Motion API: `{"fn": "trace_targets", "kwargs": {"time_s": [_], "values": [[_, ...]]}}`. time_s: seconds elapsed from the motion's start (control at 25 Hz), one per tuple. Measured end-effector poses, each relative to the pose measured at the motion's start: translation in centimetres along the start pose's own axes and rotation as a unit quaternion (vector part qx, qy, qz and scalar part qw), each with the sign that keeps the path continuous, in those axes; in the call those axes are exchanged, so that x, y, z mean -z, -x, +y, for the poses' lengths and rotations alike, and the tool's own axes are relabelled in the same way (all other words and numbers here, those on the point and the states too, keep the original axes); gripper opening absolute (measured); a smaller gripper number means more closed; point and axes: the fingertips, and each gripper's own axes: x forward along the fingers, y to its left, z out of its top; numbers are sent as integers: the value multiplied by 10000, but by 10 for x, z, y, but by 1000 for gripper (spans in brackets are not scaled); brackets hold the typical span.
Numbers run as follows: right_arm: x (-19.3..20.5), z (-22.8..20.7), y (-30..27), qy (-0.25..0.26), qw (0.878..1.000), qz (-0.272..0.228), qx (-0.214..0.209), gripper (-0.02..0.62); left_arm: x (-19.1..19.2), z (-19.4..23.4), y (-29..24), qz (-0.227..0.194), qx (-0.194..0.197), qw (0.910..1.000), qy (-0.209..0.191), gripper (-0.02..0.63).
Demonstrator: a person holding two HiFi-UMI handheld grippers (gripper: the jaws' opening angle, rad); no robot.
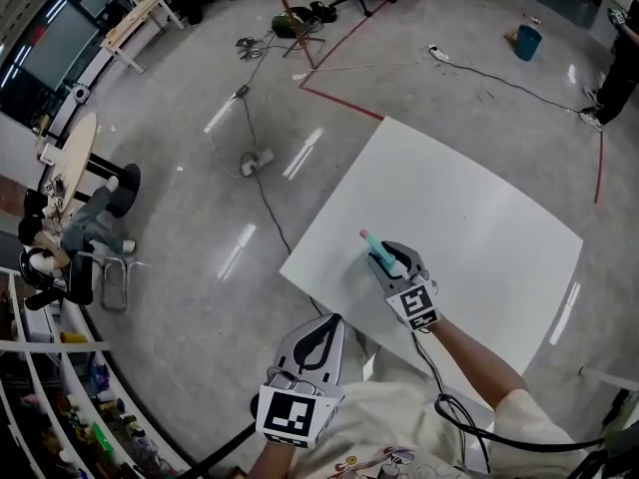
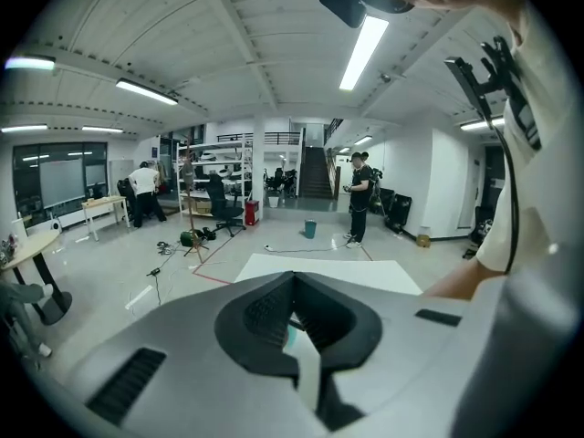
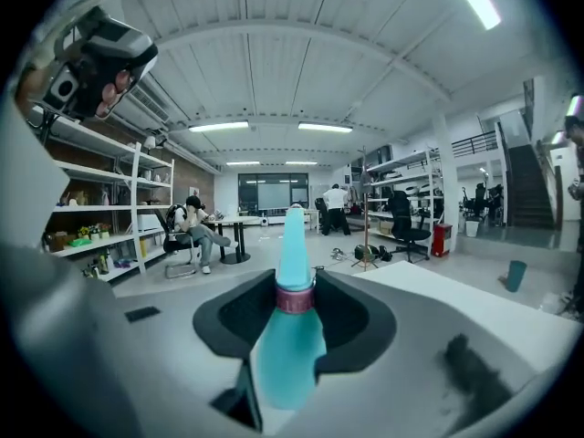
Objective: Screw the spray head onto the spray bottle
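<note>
- The spray bottle has a teal body, a dull pink-red band round its neck and a paler teal top that tapers to a blunt tip.
- The right tongs are closed on it, one jaw on each side at the shoulder and neck, so the tapered top sticks out past the tips.
- In the head view, the bottle lies at a slant at centre frame, tip toward the upper left. It is over the near-left part of the white tabletop; whether it touches the surface cannot be told.
- The right tongs reach in from the lower right, with the marker cube behind them and a black cable trailing along the person's arm.
- The left tongs sit at lower centre, off the tabletop's near edge and apart from the bottle.
- Their jaws are pressed together; in the left gripper view a sliver of teal shows behind the gap, too small to identify.
- On the grey floor are red tape lines, a loose cable and a teal bin at the upper right.
- A round table and shelves line the left edge.
- A seated person and a standing person are far behind the bottle.
</note>
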Motion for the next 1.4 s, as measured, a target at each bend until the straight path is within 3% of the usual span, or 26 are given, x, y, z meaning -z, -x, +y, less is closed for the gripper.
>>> {"fn": "trace_targets", "kwargs": {"time_s": [0.12, 0.2, 0.44, 0.56, 0.64, 0.76, 0.92, 1.04, 1.16, 1.4], "values": [[7, 3, 0, -104, 9998, 73, -132, 139, 1, -6, -4, 42, 154, 9999, -14, 6], [10, 5, -1, -201, 9993, 194, -253, 180, 2, -10, -6, 105, 306, 9995, 63, 6], [5, 13, 12, 154, 9980, 301, -537, 236, 8, -3, -9, 58, 398, 9991, 108, 7], [10, 16, 47, 132, 9984, 391, -378, 238, 13, 5, -8, 58, 425, 9988, 217, 6], [11, 18, 90, 147, 9989, 448, -6, 238, 12, 12, -4, 43, 477, 9979, 431, 6], [-27, 11, 158, -299, 9980, 151, 544, 237, -4, 22, -8, -153, 551, 9968, 555, 6], [-121, 17, 195, -391, 9983, -281, 323, 234, -17, 18, -12, -292, 758, 9947, 623, 6], [-170, 14, 180, -349, 9969, -609, 355, 115, -36, 9, -19, -406, 1088, 9918, 524, 6], [-190, 32, 166, -469, 9956, -678, 440, 37, -41, -4, -8, -359, 1244, 9908, 400, 7], [-214, 61, 131, -463, 9959, -601, 501, 10, -46, 9, 6, -413, 1345, 9898, 222, 6]]}}
